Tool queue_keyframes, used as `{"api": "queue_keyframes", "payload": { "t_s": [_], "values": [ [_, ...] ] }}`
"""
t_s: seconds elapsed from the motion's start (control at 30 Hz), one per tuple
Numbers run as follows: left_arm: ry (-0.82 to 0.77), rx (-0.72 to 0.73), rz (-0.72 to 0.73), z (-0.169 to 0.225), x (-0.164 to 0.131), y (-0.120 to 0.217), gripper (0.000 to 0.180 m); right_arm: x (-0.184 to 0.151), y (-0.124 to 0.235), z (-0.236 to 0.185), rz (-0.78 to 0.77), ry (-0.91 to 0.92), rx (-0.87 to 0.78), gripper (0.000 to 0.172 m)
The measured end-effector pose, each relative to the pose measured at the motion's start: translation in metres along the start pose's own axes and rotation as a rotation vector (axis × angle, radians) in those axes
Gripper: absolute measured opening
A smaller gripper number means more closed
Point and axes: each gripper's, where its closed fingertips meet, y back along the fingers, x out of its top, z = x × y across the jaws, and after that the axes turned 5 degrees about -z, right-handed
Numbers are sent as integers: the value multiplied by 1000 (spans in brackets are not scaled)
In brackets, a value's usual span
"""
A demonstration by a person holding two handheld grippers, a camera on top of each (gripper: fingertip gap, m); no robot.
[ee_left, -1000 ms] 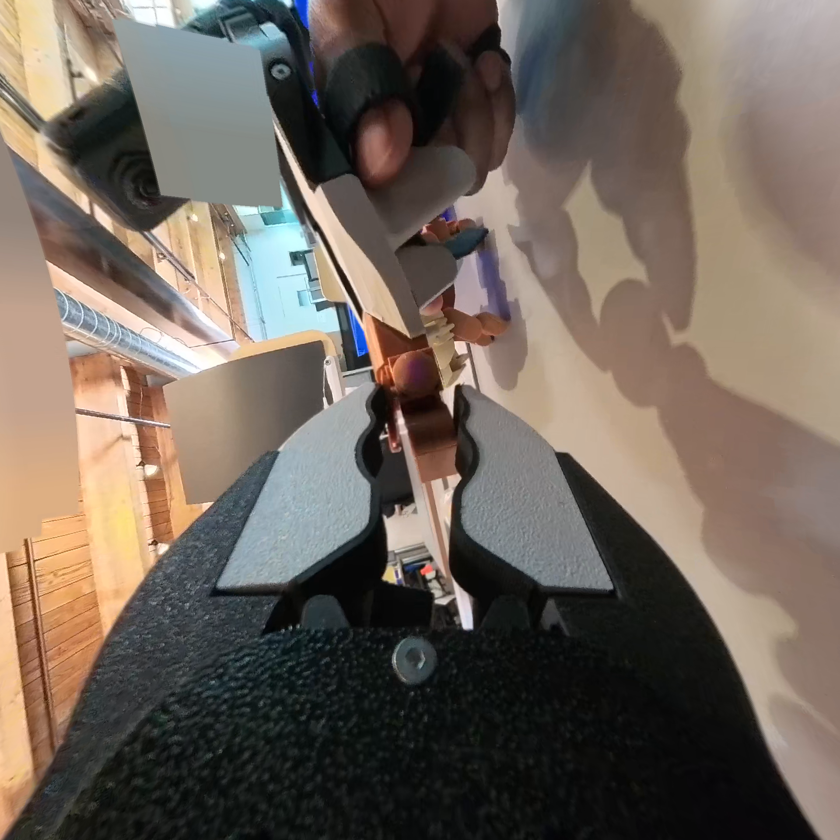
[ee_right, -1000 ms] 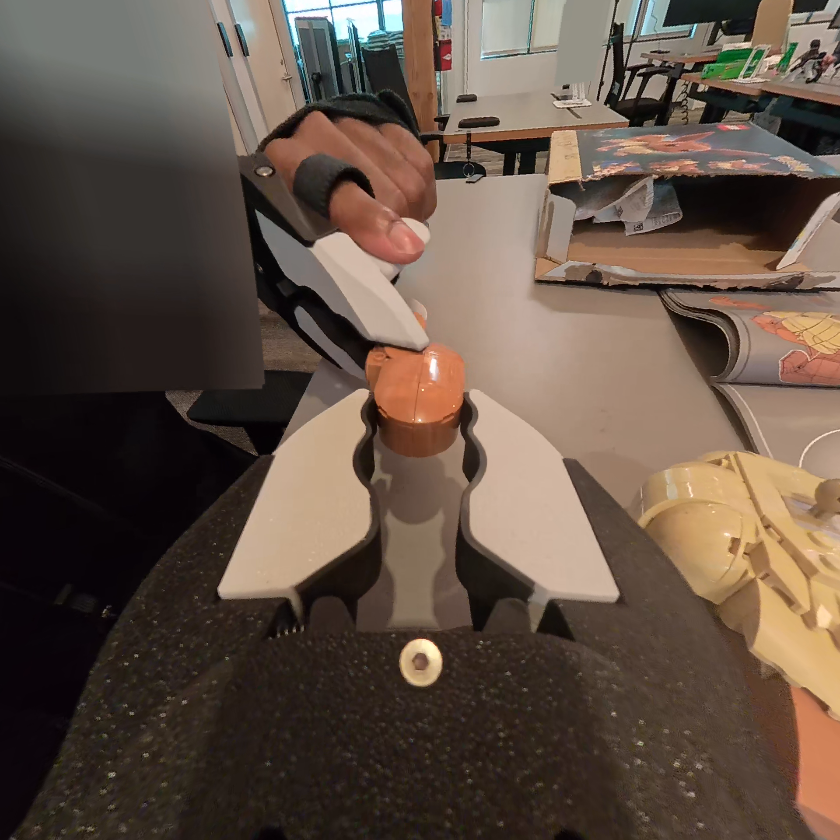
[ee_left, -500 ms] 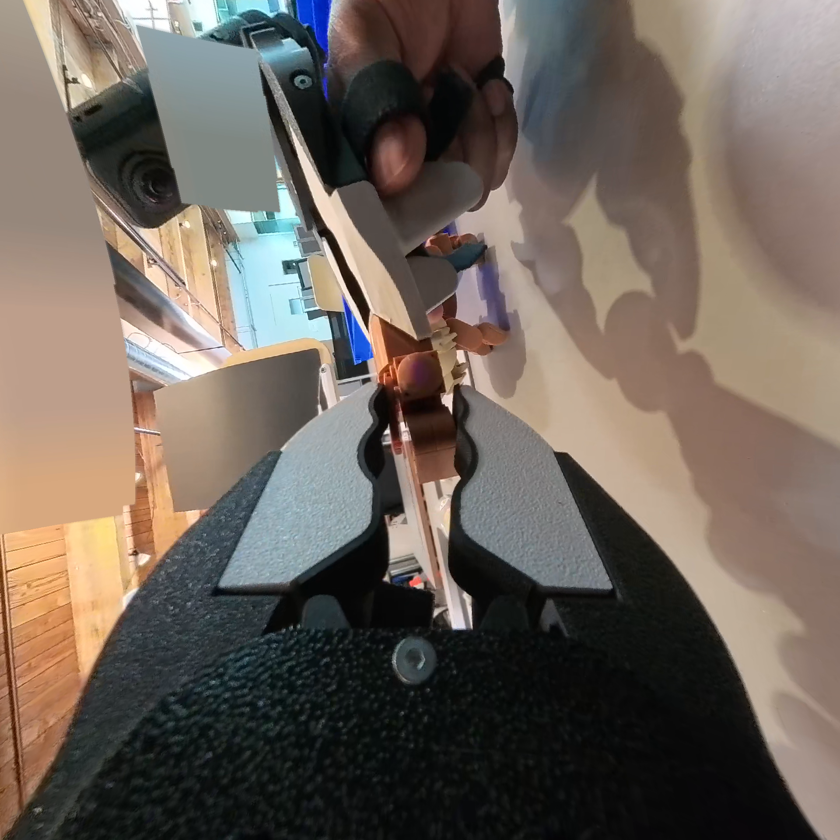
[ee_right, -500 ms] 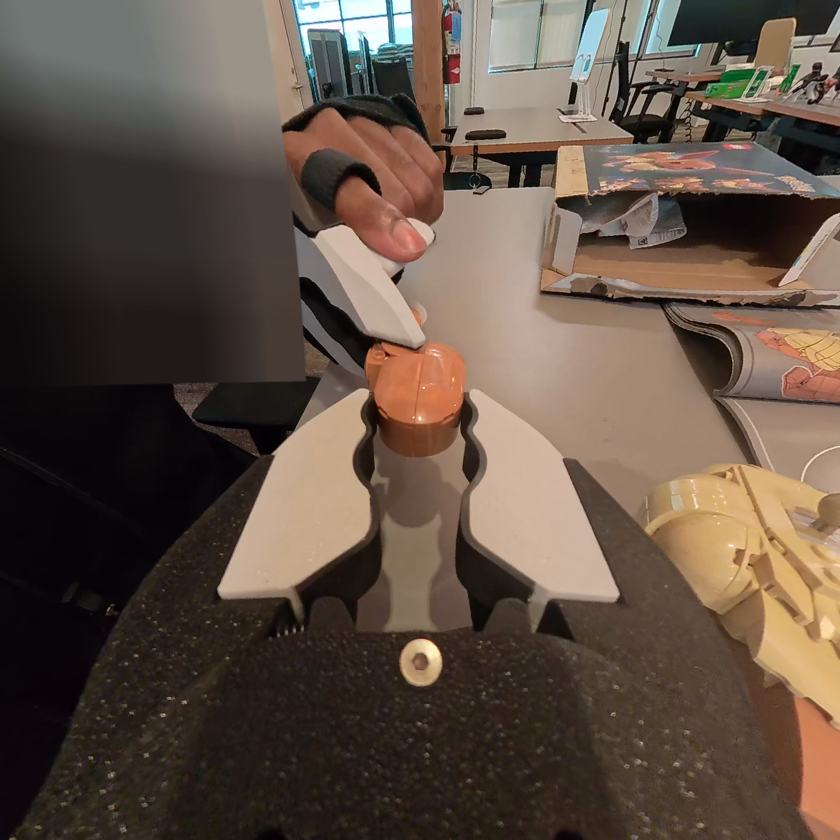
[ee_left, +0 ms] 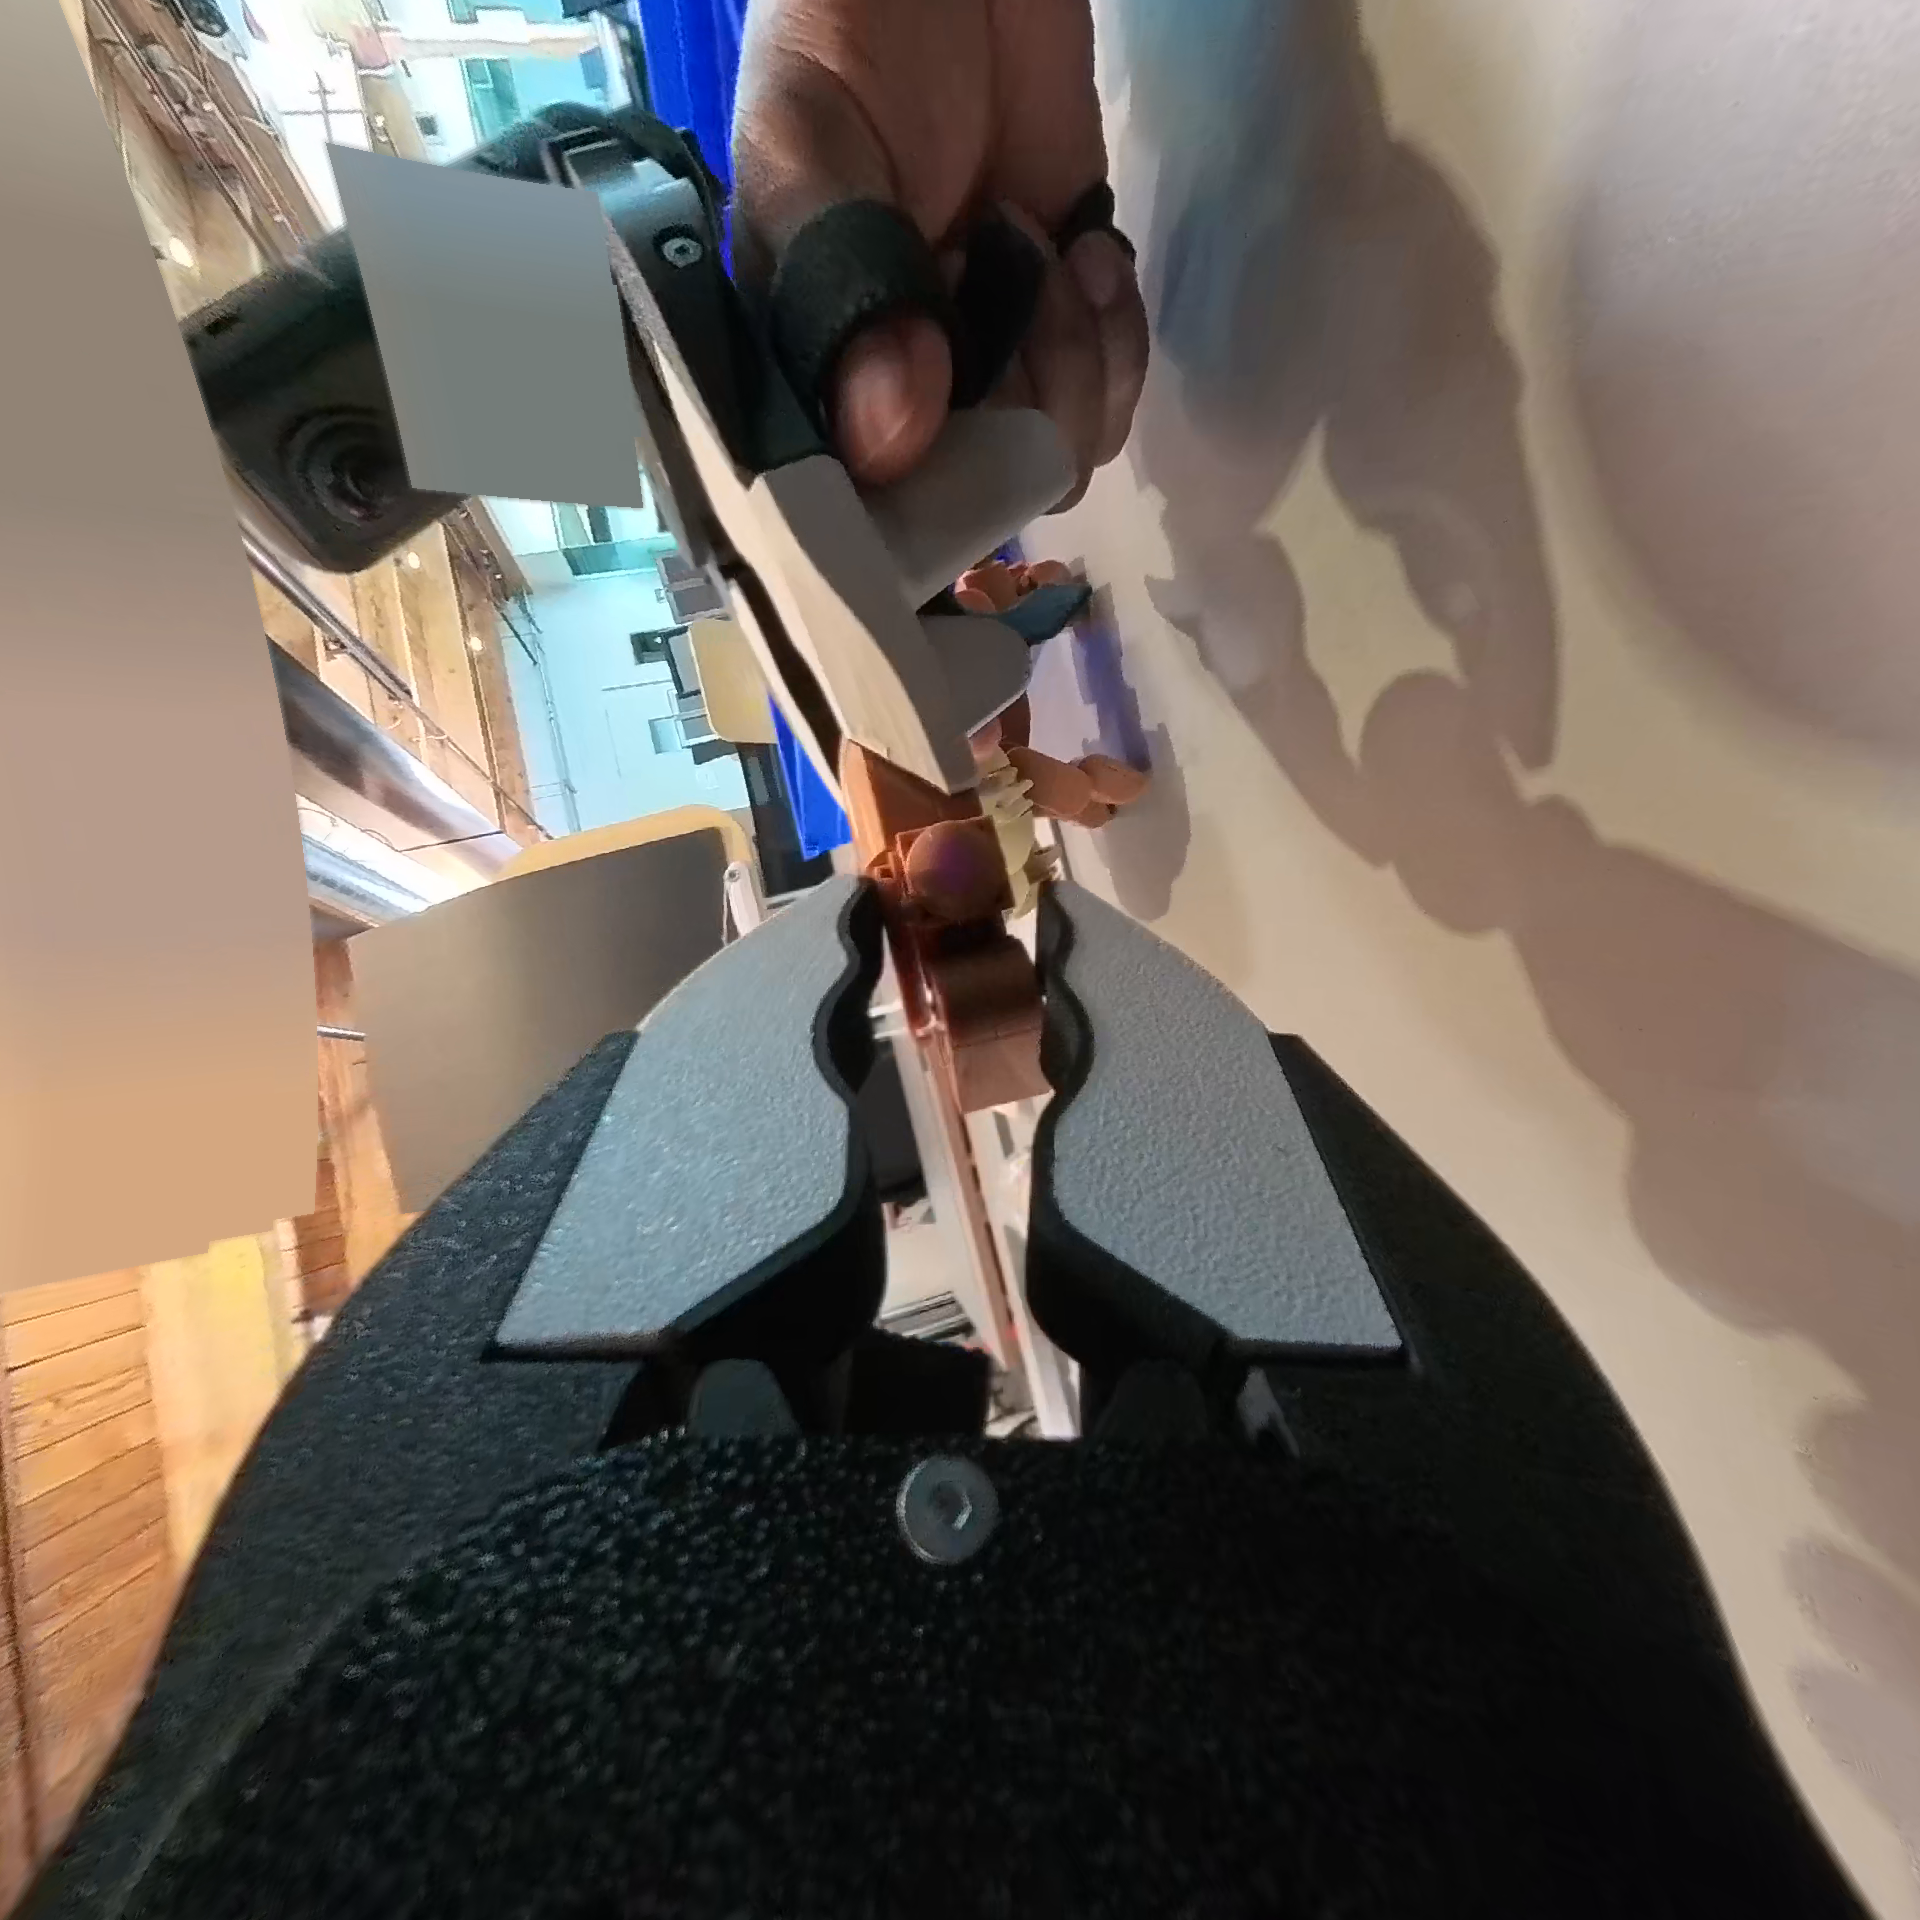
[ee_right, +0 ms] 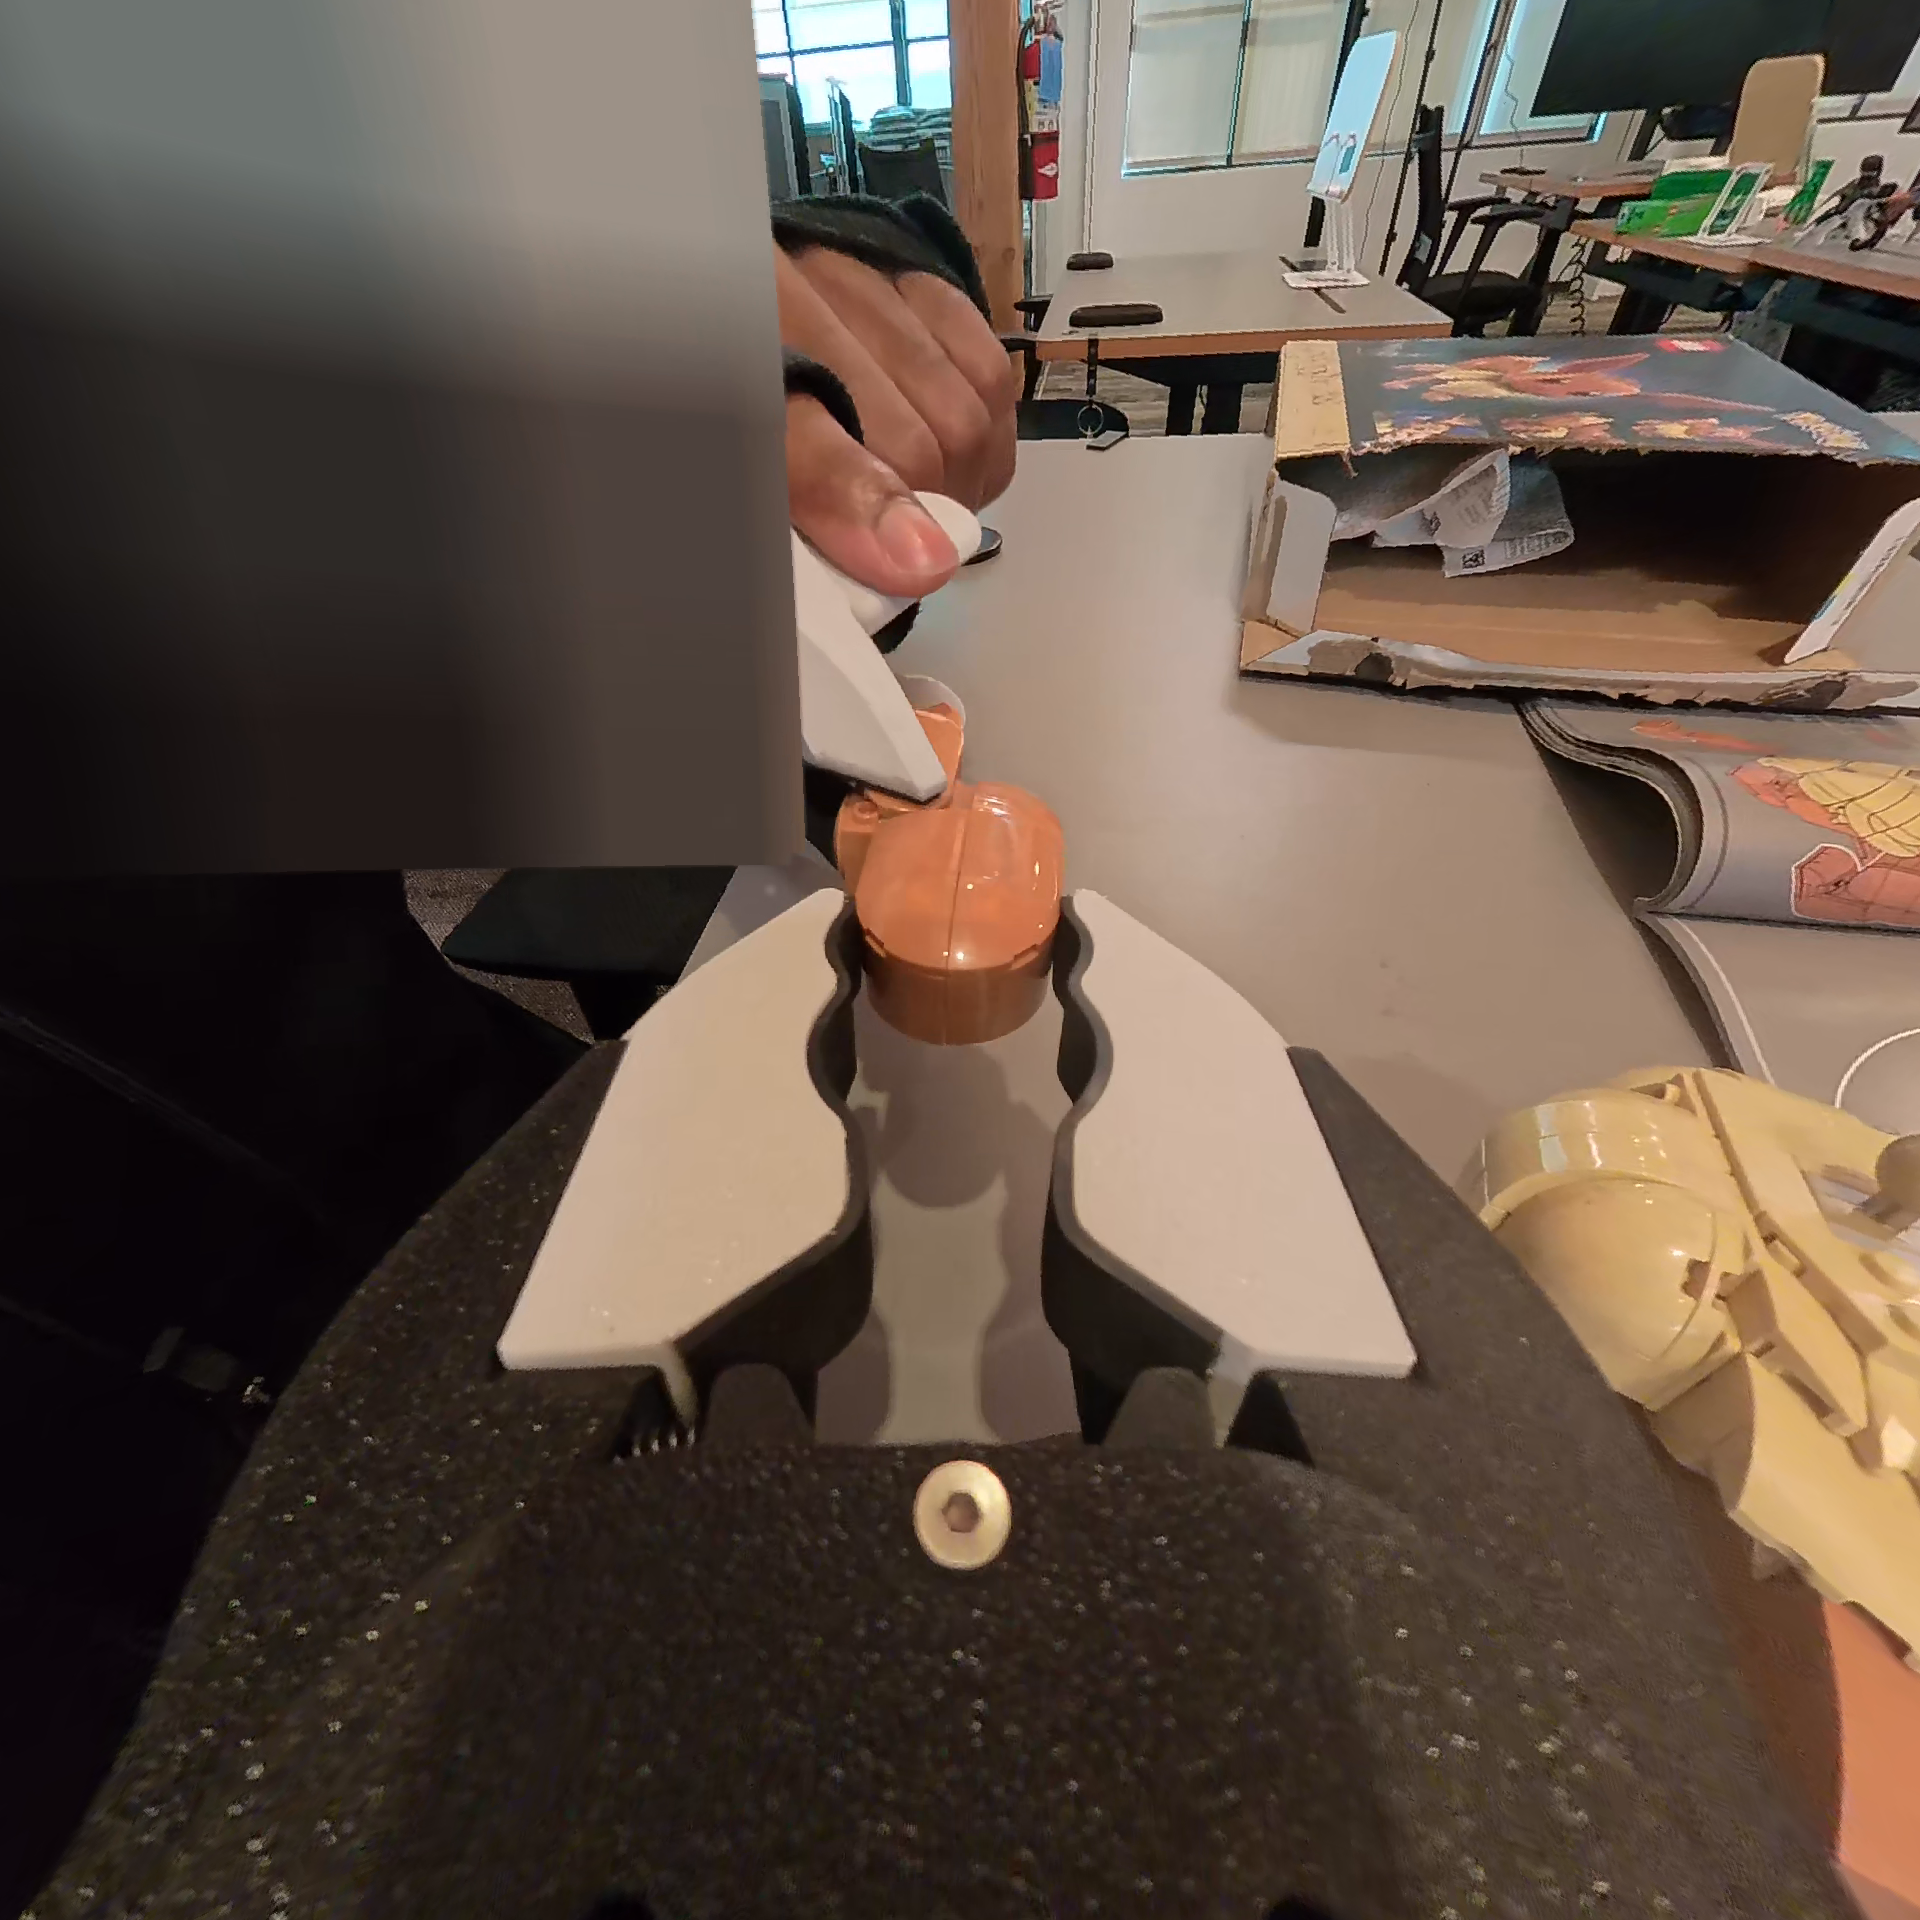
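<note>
Between both claws (ee_right: 961,914) (ee_left: 961,914), one orange brick assembly (ee_right: 956,914).

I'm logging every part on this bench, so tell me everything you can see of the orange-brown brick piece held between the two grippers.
The orange-brown brick piece is glossy plastic: a rounded dome, seamed down the middle, on a short darker cylindrical base, with a smaller studded orange block behind it. It is held above the grey table. The right gripper clamps the base on both sides. The left gripper grips the far end, which in the left wrist view looks like darker brown blocks with tan toothed parts.
</note>
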Motion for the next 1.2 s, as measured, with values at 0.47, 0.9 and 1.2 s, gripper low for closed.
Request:
{"api": "queue_keyframes", "payload": {
  "t_s": [0.47,0.9,1.2],
  "values": [
    [106,-66,24,-6,6,6,31,2,1,-2,11,21,0,35],
    [207,-166,-15,1,1,7,27,1,0,-1,9,25,-12,35],
    [166,-153,-42,1,2,6,25,0,0,0,3,25,-18,35]
  ]
}}
